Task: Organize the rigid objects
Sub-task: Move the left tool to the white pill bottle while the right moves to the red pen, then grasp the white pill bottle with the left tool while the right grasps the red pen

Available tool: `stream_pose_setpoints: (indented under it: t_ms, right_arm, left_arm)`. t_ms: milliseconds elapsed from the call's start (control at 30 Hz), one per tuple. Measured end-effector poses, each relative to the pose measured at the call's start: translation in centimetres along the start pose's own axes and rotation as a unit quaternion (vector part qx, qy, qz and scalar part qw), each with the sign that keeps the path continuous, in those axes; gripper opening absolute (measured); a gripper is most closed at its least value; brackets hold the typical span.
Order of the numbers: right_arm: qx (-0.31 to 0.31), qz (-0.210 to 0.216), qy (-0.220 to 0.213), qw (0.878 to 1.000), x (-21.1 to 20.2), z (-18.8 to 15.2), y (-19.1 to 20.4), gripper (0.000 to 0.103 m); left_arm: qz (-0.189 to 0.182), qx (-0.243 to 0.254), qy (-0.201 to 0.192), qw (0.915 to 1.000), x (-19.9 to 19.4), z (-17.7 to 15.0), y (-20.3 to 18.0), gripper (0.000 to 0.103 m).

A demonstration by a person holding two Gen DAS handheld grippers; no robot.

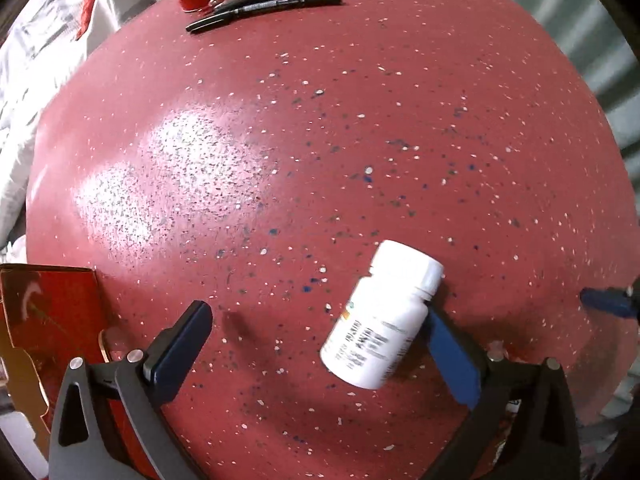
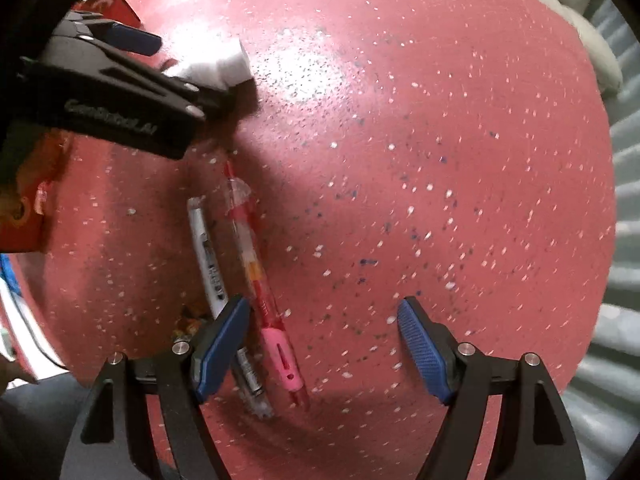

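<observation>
White plastic pill bottle lay between my wide-open left fingers, so closing on it seemed next, while my right fingers hung open, empty.

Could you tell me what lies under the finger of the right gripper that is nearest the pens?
Under that finger of the right gripper runs a white pen, beside a red pen with a pink grip. The finger covers part of the white pen's barrel; both lie on the red speckled table.
</observation>
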State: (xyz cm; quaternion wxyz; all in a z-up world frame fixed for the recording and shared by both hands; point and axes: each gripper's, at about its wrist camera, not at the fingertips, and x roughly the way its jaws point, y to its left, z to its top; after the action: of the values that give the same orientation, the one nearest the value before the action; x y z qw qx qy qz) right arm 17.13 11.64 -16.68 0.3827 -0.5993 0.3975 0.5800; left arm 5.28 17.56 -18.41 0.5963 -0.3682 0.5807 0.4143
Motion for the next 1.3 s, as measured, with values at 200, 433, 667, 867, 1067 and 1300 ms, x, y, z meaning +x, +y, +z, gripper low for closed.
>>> stream_pose_setpoints:
  t_ms: [200, 433, 667, 867, 1067, 1300]
  right_arm:
    - [-0.001, -0.017, 0.012, 1.0, 0.6, 2.0, -0.2, 0.075]
    - [-0.023, -0.014, 0.011, 1.0, -0.7, 1.1, 2.1, 0.051]
    - [0.02, -0.003, 0.021, 1.0, -1.2, 1.0, 2.4, 0.011]
    - [0.121, 0.045, 0.003, 0.992, -3.3, -0.9, 0.3, 0.011]
    - [0.196, 0.092, 0.004, 0.976, -4.9, -5.3, -0.9, 0.011]
    - [0.226, 0.126, 0.006, 0.966, -6.5, -9.1, 0.7, 0.011]
  left_arm:
    - [-0.007, 0.049, -0.005, 0.9988, -0.1, 0.0, -2.2, 0.103]
    - [-0.036, 0.029, 0.003, 0.999, 1.1, 0.4, -0.9, 0.103]
    - [-0.046, 0.072, 0.004, 0.9963, 0.4, 0.7, -2.5, 0.066]
    - [-0.071, 0.045, 0.034, 0.9959, -0.6, -0.9, -2.1, 0.035]
    - [-0.098, 0.003, 0.026, 0.9949, -3.3, -4.0, -0.3, 0.035]
    - [-0.114, -0.01, 0.014, 0.9933, -7.4, -8.2, 1.1, 0.035]
